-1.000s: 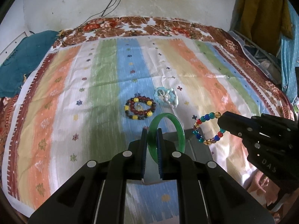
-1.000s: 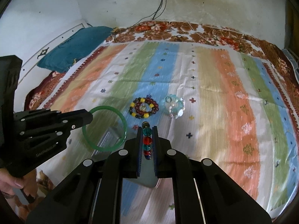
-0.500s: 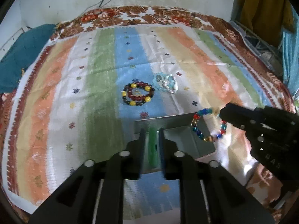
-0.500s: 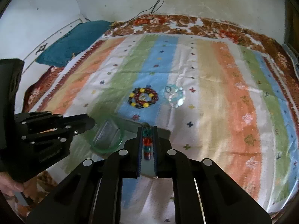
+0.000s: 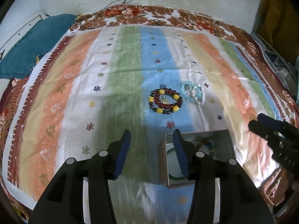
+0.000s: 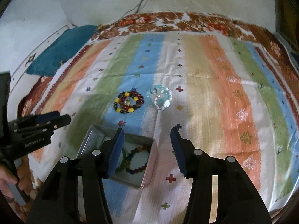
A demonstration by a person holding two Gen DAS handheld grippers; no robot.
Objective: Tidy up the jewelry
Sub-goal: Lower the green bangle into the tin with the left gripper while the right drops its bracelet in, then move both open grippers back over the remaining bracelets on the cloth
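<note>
Two hand-held grippers appear, and we see both spread wide and empty: the left hand-held gripper (image 5: 151,136) and the right hand-held gripper (image 6: 146,134). Beneath them, near us, sits a metal tin (image 6: 147,173) on the striped bedspread (image 6: 214,93). Inside it we find the green bangle (image 5: 172,177) lying beside the multicoloured bead bracelet (image 6: 137,160). Farther off, we note a red-and-yellow bead bracelet (image 5: 165,101) and, just to its right, a pale blue bracelet (image 5: 192,93).

Left gripper (image 5: 151,135) jaws spread wide, empty, right gripper (image 6: 146,134) likewise wide apart, empty
</note>
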